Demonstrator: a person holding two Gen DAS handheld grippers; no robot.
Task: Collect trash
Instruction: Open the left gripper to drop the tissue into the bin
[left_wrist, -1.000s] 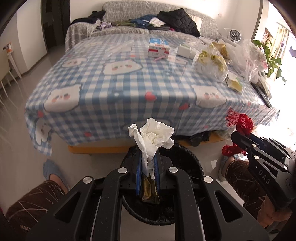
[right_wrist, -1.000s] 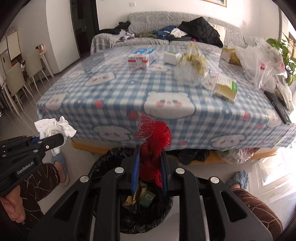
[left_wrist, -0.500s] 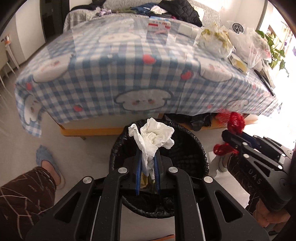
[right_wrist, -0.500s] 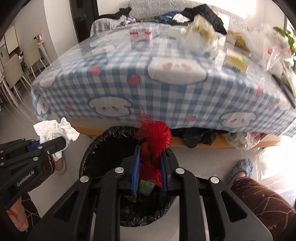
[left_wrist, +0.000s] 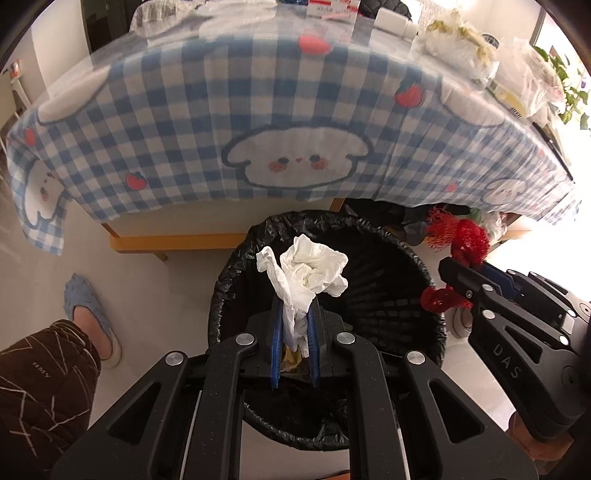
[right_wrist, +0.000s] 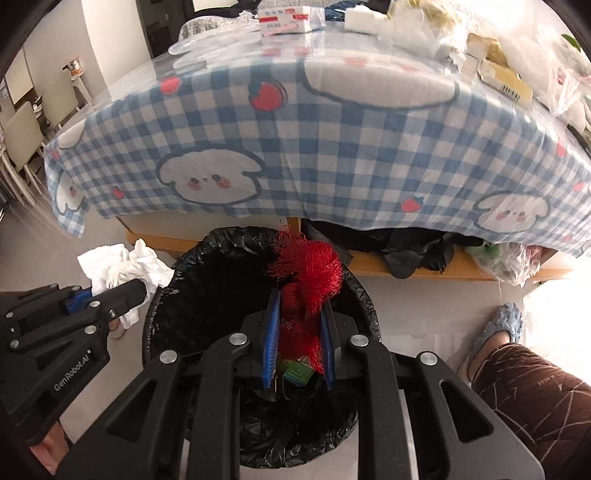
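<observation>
A blue checked cloth (left_wrist: 295, 110) with cartoon faces drapes the table, its far end cluttered with boxes (right_wrist: 284, 16) and bags. On the pale floor below stands a black-lined bin (left_wrist: 388, 280). The left gripper (left_wrist: 294, 321) clamps a white tissue (left_wrist: 306, 273) above the bin; the right gripper (right_wrist: 297, 321) clamps a red net (right_wrist: 306, 273) above it. Only the right view shows chairs (right_wrist: 22, 122) along the wall and green scraps (right_wrist: 297, 373) in the bin; the left view shows a plant (left_wrist: 569, 99).
</observation>
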